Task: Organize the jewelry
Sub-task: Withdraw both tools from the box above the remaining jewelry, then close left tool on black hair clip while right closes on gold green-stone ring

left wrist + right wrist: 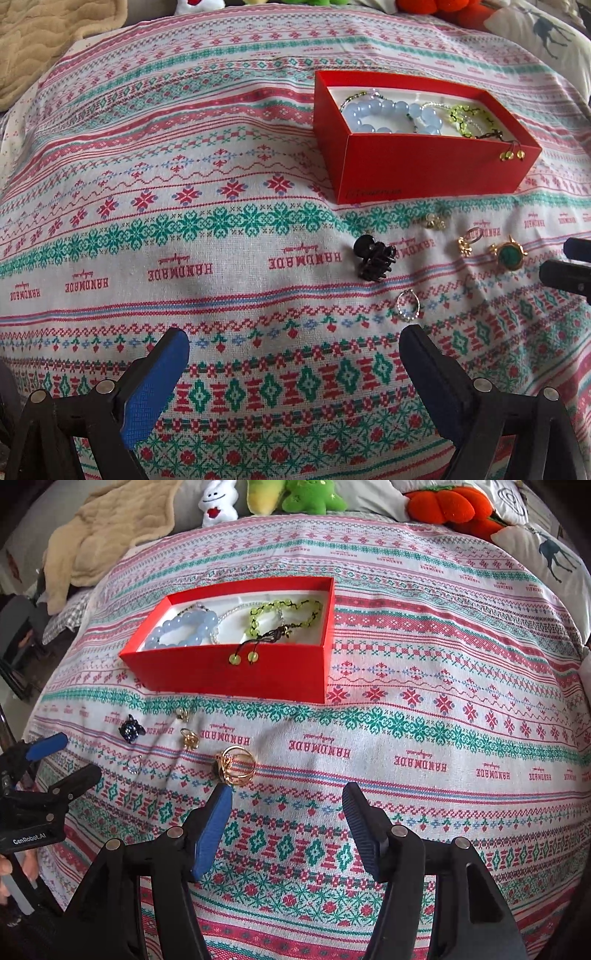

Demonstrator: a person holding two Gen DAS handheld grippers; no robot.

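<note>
A red box (424, 173) (236, 675) lies on the patterned cloth and holds a pale blue bead bracelet (184, 629), a green bead bracelet (284, 614) and thin chains. In front of it lie a black hair claw (375, 263) (132, 728), a silver ring (409, 303) (136, 766), a gold ring with a green stone (506, 254) (236, 764) and two small gold pieces (467, 242) (189, 738). My left gripper (293, 332) (70, 757) hangs open near the silver ring. My right gripper (288, 797) (561, 260) is open, its left finger just below the gold ring. Neither holds anything.
The cloth (406, 738) covers a rounded bed-like surface. Plush toys (306, 494) and an orange plush (443, 506) sit at the far edge, with a beige blanket (103, 535) at the far left. A hand (11, 875) grips the left gripper's handle.
</note>
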